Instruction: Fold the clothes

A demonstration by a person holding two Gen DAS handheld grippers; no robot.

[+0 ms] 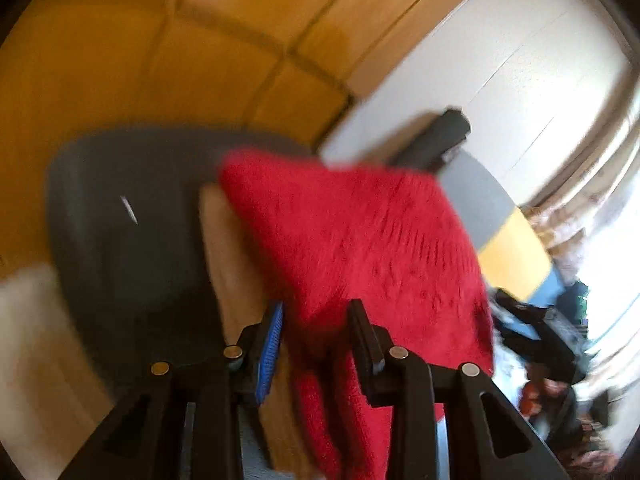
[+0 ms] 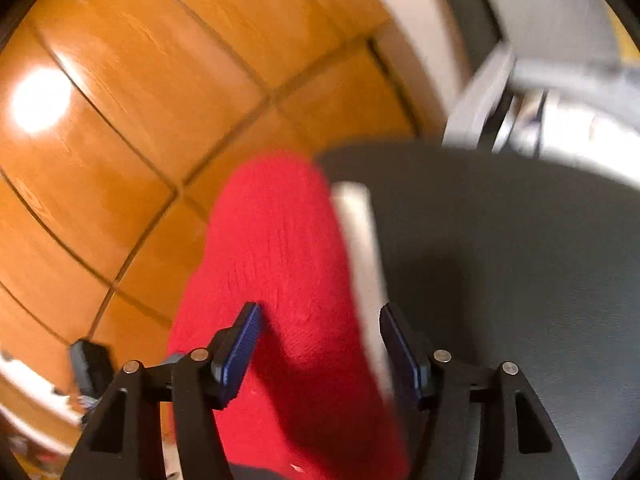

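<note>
Both views are smeared by motion blur. In the left wrist view the weave of the red knit garment (image 1: 360,248) is softened, and its lower end is cut off by the bottom edge. The dark clutter at the right edge (image 1: 552,344) cannot be identified. In the right wrist view the pale strip (image 2: 360,256) beside the garment is partly covered, and the grey shapes at upper right (image 2: 520,92) are too blurred to be named.

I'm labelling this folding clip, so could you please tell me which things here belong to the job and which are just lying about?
Job:
red knitted garment
left hand-held gripper
right hand-held gripper
grey table

Lying about:
beige cloth
wooden floor
</note>
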